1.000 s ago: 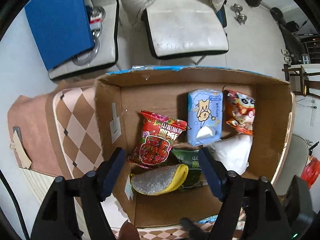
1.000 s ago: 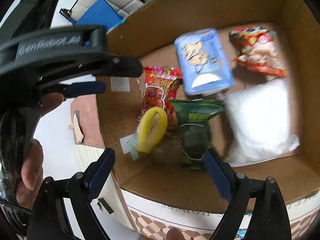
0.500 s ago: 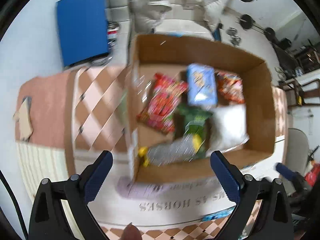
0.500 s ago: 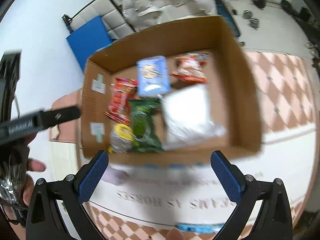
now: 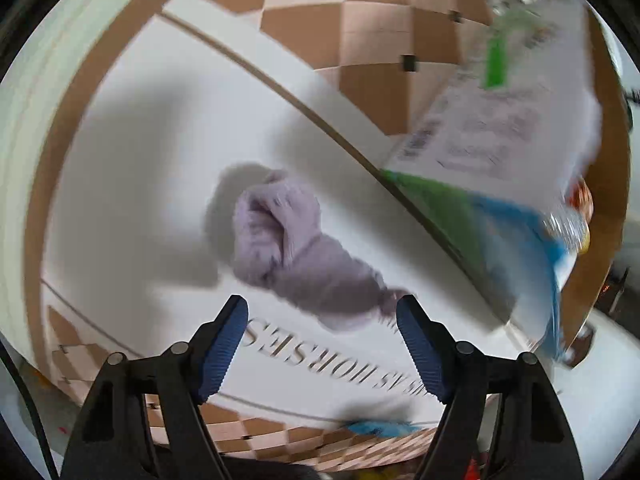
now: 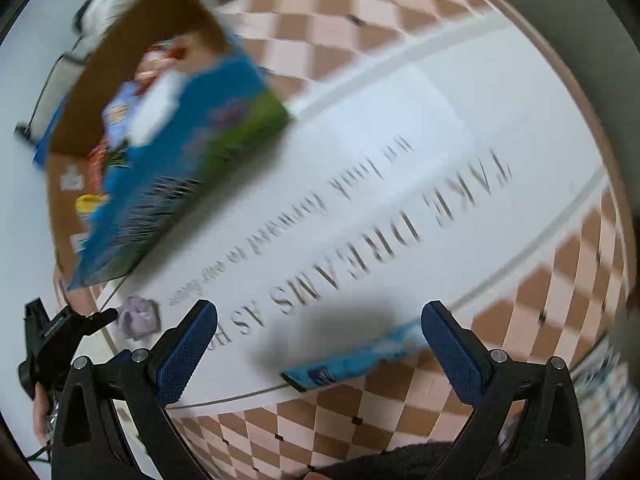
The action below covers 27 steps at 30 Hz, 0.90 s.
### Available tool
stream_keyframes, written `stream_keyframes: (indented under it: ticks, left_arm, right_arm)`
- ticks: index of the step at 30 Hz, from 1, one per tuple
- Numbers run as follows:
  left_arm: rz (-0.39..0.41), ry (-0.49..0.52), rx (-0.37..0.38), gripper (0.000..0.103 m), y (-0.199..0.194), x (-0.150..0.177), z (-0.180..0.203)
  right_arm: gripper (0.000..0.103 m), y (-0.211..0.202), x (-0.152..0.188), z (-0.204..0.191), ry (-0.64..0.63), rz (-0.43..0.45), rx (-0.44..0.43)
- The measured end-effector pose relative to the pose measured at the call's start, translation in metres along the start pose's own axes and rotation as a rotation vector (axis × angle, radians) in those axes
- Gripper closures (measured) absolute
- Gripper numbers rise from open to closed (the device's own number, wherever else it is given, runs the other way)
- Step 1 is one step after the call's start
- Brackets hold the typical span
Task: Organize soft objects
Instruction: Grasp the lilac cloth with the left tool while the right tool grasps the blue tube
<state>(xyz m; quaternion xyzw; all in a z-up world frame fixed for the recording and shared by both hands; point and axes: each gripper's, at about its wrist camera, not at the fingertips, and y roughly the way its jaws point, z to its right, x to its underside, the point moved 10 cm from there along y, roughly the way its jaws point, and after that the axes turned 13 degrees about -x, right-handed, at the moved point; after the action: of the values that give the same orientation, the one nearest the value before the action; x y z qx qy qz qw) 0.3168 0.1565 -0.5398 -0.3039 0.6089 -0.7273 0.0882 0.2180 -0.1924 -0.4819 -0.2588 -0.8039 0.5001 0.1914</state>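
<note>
Closing in on the purple cloth

Lining up over the purple cloth (image 5: 304,248), your left gripper (image 5: 322,354) is spread wide and empty, with the crumpled cloth lying on the white printed mat (image 5: 160,152) just ahead of its fingertips. Your right gripper (image 6: 320,354) is also wide and holds nothing; it hangs above a flat blue packet (image 6: 352,360) lying near the mat's edge.

Judging by what shows, most of the sorting looks done: the cardboard box (image 6: 132,28) already holds several soft packs (motion blur makes them hard to name, though a yellow item (image 6: 88,202) is visible near 1 corner). What seems left on the counter is 2 things, the cloth and the blue packet, both still outside the box.

From the right wrist view, the cloth sits just beside the box's near corner, so the carry should be short once you have it pinched. Lower onto the thicker bunched end, since the thin tail may slip free.
</note>
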Motion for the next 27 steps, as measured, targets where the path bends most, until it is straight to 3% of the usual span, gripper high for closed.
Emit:
stream_keyframes:
  ticks: [5, 10, 13, 15, 17, 22, 25, 27]
  left_arm:
    - [-0.014, -0.053, 0.004, 0.031, 0.012, -0.013, 0.0]
    - [0.019, 0.025, -0.077, 0.058, 0.011, -0.012, -0.003]
    - [0.062, 0.108, -0.2, 0.06, 0.013, -0.007, -0.018]
    - [0.096, 0.187, -0.298, 0.06, 0.015, -0.003, -0.026]
    - [0.13, 0.283, -0.398, 0.06, 0.018, 0.005, -0.031]
    - [0.2, 0.562, -0.605, 0.06, 0.028, 0.039, -0.033]
    - [0.202, 0.638, -0.646, 0.06, 0.036, 0.057, -0.028]
    - [0.223, 0.637, -0.655, 0.06, 0.036, 0.062, -0.024]
  right_arm:
    - [0.0, 0.026, 0.033, 0.038, 0.153, -0.064, -0.014]
    - [0.006, 0.065, 0.067, 0.06, 0.33, -0.214, -0.081]
    - [0.022, 0.082, 0.074, 0.069, 0.359, -0.249, -0.069]
    - [0.04, 0.088, 0.076, 0.073, 0.357, -0.265, -0.053]
    - [0.051, 0.092, 0.077, 0.074, 0.334, -0.275, -0.034]
    - [0.067, 0.098, 0.074, 0.053, 0.048, -0.368, 0.063]
    - [0.071, 0.099, 0.071, 0.039, -0.182, -0.414, 0.156]
    - [0.072, 0.1, 0.072, 0.031, -0.327, -0.436, 0.227]
